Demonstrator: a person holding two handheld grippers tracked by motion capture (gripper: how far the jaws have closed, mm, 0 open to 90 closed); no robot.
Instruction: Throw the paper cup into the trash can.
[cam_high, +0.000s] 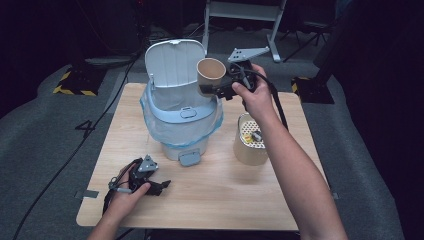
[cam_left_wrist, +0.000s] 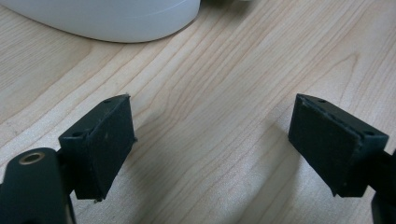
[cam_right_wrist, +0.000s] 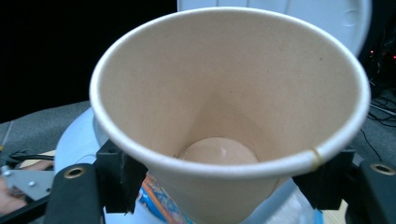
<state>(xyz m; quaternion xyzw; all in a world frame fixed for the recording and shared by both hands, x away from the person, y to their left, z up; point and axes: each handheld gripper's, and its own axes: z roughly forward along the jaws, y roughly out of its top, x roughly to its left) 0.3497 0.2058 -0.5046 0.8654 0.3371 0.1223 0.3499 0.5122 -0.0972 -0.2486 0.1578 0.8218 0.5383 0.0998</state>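
Paper cup (cam_high: 210, 74): tan, empty, held in the air at the right of the bin (cam_high: 181, 107), level with its raised lid (cam_high: 176, 62), above the bin's right rim. In the high view it is tilted, mouth turned toward the camera. In the right gripper view the cup (cam_right_wrist: 229, 93) sits between the two black fingers (cam_right_wrist: 116, 179), one pressed on each side of its wall below the rim; its round base shows at the bottom of the inside.

Right gripper (cam_high: 220, 91): fingers narrow, clamped on the cup; the hand is behind and to the right of the bin.

Left gripper (cam_high: 159, 186): on the counter (cam_high: 220, 200) in front of the bin, a little to its left, held by the left hand (cam_high: 127, 196). In the left gripper view the fingers (cam_left_wrist: 100, 144) stand wide apart with bare wood (cam_left_wrist: 210, 140) between them, touching no thing; the bin's white base (cam_left_wrist: 107, 18) lies beyond them.

Bin: pale blue-white, lid up, clear liner bag (cam_high: 150, 117) folded over the rim, pedal (cam_high: 190, 158) at the front.

Second cup (cam_high: 250, 140): tan, upright on the counter just right of the bin, with small scraps inside, below the right forearm.
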